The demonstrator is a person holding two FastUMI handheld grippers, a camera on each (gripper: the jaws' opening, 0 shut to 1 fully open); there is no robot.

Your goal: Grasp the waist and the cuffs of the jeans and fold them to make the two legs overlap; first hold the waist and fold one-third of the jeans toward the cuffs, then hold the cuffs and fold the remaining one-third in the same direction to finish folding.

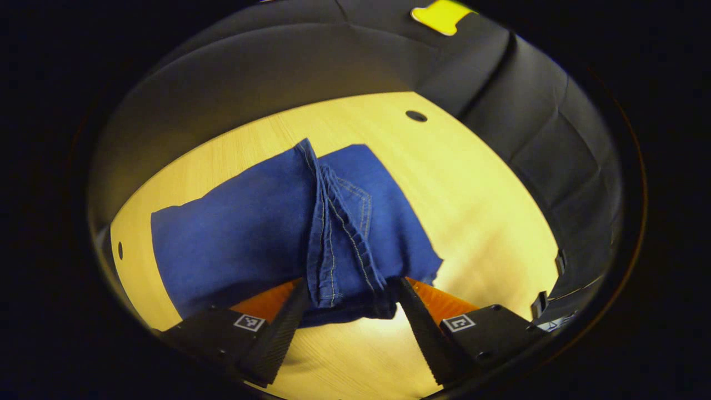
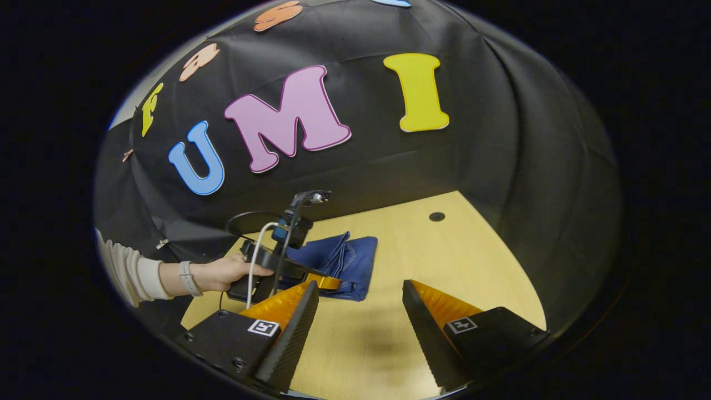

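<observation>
I'm looking at a recording booth, lab-type setup, not a home. Black cloth wall (image 2: pixel 500 183) wraps round the back & sides, creased, hung close behind the work area. Pale wood-grain tabletop (image 2: pixel 444 261) w/ a round cable hole (image 2: pixel 436 216) like an office desk. A hand (image 2: pixel 225 273) holds a handheld gripper rig (image 2: pixel 278 261) w/ cables & a mounted camera: data-capture gear. Warm, dim overhead light.

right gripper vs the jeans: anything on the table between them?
Nothing. In the right gripper view, bare wooden table runs from the open right gripper to the folded jeans; the left gripper sits at their near edge.
</observation>
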